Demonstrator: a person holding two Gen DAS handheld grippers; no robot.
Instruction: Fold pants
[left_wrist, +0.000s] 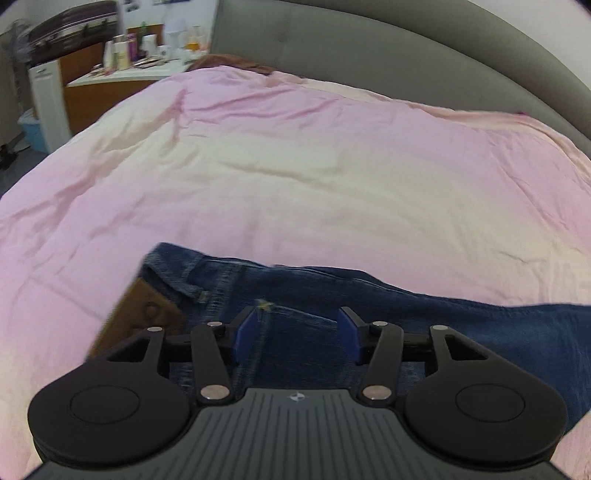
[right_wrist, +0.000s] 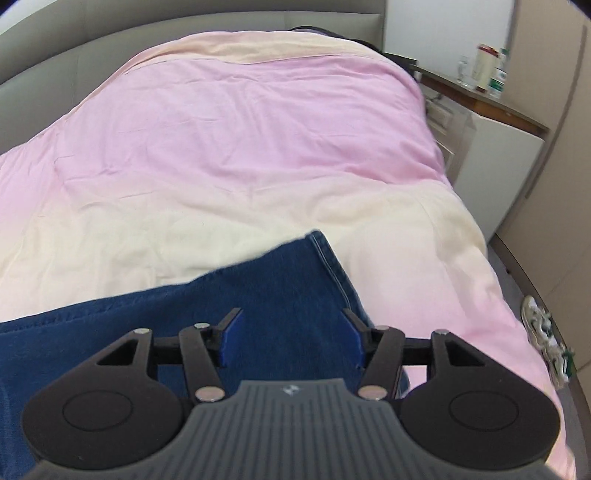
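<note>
Pants (left_wrist: 369, 317) spread flat across the bed (left_wrist: 295, 177) at my six o'clock: I hover my left hand-held gripper (left_wrist: 297, 334), released, over the waistband, my right hand-held gripper (right_wrist: 291, 336), released, over the hem, ready to fold.

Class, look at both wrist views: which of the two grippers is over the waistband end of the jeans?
The left gripper: beneath its open jaws lie the jeans with belt loop and brown leather patch. The right gripper is over the hem.
</note>
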